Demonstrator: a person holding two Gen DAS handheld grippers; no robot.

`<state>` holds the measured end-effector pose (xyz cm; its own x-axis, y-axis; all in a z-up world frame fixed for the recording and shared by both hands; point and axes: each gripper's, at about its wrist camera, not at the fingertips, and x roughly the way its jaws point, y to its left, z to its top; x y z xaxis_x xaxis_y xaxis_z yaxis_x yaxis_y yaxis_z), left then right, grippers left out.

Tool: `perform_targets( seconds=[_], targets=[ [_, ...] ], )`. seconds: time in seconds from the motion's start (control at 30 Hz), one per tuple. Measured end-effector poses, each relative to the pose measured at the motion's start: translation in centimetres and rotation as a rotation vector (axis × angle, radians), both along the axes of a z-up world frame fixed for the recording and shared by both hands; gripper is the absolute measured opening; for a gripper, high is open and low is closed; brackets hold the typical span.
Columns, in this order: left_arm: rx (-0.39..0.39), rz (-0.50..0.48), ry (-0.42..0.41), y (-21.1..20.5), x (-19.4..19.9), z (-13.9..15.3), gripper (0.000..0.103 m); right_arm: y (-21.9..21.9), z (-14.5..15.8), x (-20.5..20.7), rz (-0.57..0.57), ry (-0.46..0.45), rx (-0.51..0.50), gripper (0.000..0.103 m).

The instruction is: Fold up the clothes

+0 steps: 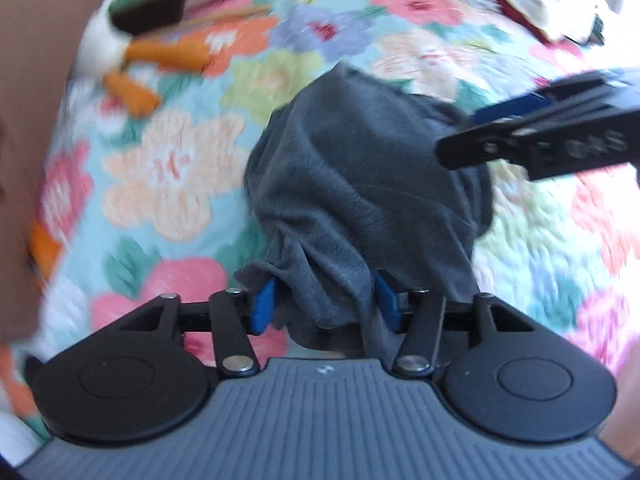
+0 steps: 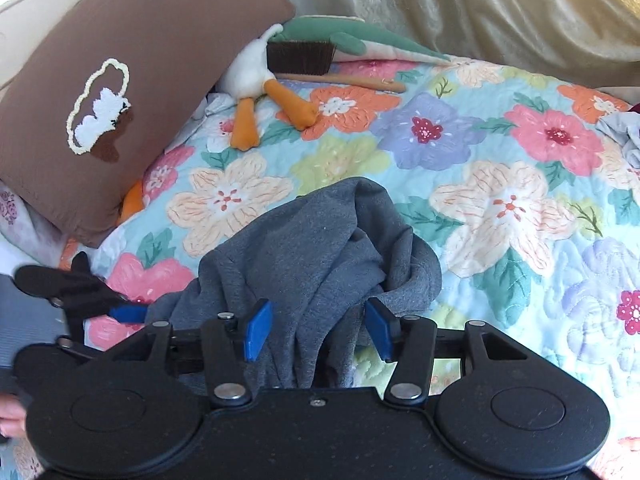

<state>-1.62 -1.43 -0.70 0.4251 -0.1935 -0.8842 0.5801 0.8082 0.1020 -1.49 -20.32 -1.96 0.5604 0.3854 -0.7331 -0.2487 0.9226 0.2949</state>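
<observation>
A dark grey garment [image 1: 360, 184] lies bunched on a floral quilt [image 1: 168, 168]. My left gripper [image 1: 326, 304] has its blue pads [image 1: 264, 306] wide apart, with the cloth's near end bunched between them and draped over the right pad. My right gripper [image 2: 316, 330] is also open, its blue pads [image 2: 258, 330] apart with the garment [image 2: 316, 248] heaped between and beyond them. The right gripper enters the left wrist view at the right [image 1: 532, 136], at the garment's far side. The left gripper shows at the left of the right wrist view [image 2: 120, 312], beside the cloth.
A brown pillow [image 2: 132, 92] leans at the quilt's [image 2: 500, 200] back left. A plush duck [image 2: 264, 80] and a brush [image 2: 304, 58] lie behind the garment. More clothes [image 2: 624, 140] sit at the far right; a cream curtain [image 2: 460, 8] hangs behind.
</observation>
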Motion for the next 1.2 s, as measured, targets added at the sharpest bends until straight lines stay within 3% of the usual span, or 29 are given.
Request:
perform_targets(
  seconds=[0.2, 0.3, 0.43, 0.6, 0.7, 0.9, 1.03, 1.07, 1.13, 1.2],
  targets=[
    [0.073, -0.130, -0.015, 2.7, -2.7, 7.1, 0.052, 1.2, 2.0, -1.7, 0.089, -0.068, 0.043, 0.057],
    [0.137, -0.129, -0.003, 3.9, -3.7, 9.0, 0.053, 2.8, 1.9, -1.8, 0.122, -0.064, 0.050, 0.068],
    [0.181, -0.148, 0.002, 4.7, -4.3, 9.1, 0.055, 4.8, 1.3, -1.6, 0.122, -0.045, 0.034, 0.077],
    [0.145, -0.176, -0.023, 3.8, -3.8, 7.9, 0.055, 4.7, -0.1, -3.3, 0.106, -0.071, 0.039, 0.079],
    [0.126, -0.123, -0.040, 3.4, -3.5, 7.6, 0.061, 4.5, -0.3, -4.5, 0.093, -0.095, 0.058, 0.079],
    [0.057, -0.039, -0.084, 2.7, -4.1, 5.8, 0.069, 4.9, 0.0, -6.0, 0.069, -0.166, 0.022, 0.092],
    [0.033, 0.053, -0.082, 2.0, -5.3, 3.3, 0.070, 5.3, -1.1, -4.8, 0.081, -0.094, -0.029, 0.094],
    [0.048, 0.028, -0.080, 2.0, -5.6, 3.1, 0.070, 5.3, -1.3, -4.6, 0.095, -0.083, -0.023, 0.094],
    [0.077, 0.113, -0.111, 2.9, -6.1, 3.2, 0.070, 5.2, -1.6, -4.7, 0.113, -0.085, 0.010, 0.094],
    [0.039, 0.251, 0.069, 4.7, -5.7, 3.4, 0.070, 5.2, -1.5, -4.8, 0.110, -0.088, 0.040, 0.094]
  ],
)
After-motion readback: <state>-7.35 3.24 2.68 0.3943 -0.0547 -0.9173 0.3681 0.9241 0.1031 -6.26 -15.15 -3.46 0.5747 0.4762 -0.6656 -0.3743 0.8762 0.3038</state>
